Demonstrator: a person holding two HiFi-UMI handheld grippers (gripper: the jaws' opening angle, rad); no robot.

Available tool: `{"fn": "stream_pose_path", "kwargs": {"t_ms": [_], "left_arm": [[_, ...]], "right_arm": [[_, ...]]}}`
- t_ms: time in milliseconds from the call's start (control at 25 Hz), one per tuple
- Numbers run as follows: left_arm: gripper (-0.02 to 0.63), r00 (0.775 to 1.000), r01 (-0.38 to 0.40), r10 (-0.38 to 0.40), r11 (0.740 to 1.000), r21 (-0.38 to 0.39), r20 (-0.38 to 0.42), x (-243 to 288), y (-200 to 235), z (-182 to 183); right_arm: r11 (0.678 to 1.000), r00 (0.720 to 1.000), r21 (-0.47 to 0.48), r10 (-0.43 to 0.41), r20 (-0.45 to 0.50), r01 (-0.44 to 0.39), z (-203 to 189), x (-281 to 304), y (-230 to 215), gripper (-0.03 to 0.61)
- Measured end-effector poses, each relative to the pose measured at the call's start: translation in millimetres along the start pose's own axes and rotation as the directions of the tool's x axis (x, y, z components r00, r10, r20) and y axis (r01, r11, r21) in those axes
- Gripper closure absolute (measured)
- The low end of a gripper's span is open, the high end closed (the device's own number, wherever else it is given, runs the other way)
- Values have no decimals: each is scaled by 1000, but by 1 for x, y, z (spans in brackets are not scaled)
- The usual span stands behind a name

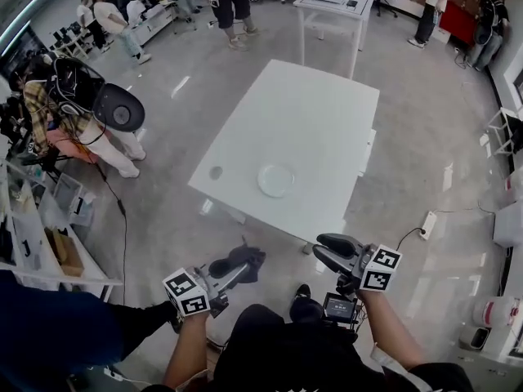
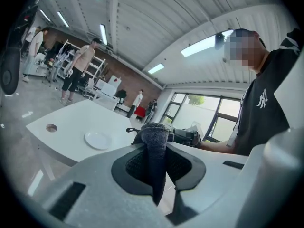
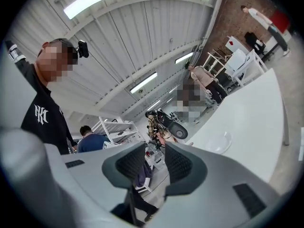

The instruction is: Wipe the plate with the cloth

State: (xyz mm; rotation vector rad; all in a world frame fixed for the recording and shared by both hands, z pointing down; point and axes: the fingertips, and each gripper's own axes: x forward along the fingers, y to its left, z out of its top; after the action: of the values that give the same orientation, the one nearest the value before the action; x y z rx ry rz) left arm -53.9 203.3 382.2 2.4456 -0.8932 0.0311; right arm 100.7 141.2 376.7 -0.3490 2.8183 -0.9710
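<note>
A clear round plate (image 1: pixel 276 180) lies near the front edge of the white table (image 1: pixel 310 113). Both grippers hang in front of that edge, short of the table. My left gripper (image 1: pixel 243 266) is shut on a dark grey cloth (image 1: pixel 242 256), which fills the jaws and hangs down in the left gripper view, cloth (image 2: pixel 155 158). From there the plate (image 2: pixel 98 139) lies ahead to the left on the table (image 2: pixel 71 120). My right gripper (image 1: pixel 321 251) is open with nothing between its pads. In the right gripper view, the right gripper (image 3: pixel 156 161) has the plate (image 3: pixel 220 141) ahead to the right.
A round hole (image 1: pixel 216 172) sits in the table's front left corner. A second white table (image 1: pixel 331 11) with a box stands at the back. Several people stand around the room. Shelves (image 1: pixel 45 243) line the left side; a power strip (image 1: pixel 426 223) lies on the floor.
</note>
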Motion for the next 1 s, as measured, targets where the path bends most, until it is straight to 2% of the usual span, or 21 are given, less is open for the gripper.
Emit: {"fn": "stream_pose_path", "kwargs": {"t_ms": [200, 360, 640, 880, 1000], "left_arm": [[563, 1000, -14, 13, 1000, -4, -26, 25, 31, 8], [563, 998, 17, -18, 1000, -5, -62, 46, 70, 13], [563, 983, 128, -133, 990, -52, -122, 71, 141, 30], [563, 956, 199, -206, 978, -55, -207, 78, 213, 29], [563, 941, 220, -222, 975, -39, -257, 93, 237, 27]], "right_arm": [[1000, 1000, 28, 9, -18, -9, 4, 19, -35, 479], [999, 999, 29, -14, -38, 15, 12, 48, -68, 479], [978, 984, 109, -171, -46, 175, 32, 83, -138, 462], [933, 949, 179, -299, -98, 312, 20, 126, -201, 461], [903, 921, 194, -358, -153, 383, 11, 134, -232, 462]]}}
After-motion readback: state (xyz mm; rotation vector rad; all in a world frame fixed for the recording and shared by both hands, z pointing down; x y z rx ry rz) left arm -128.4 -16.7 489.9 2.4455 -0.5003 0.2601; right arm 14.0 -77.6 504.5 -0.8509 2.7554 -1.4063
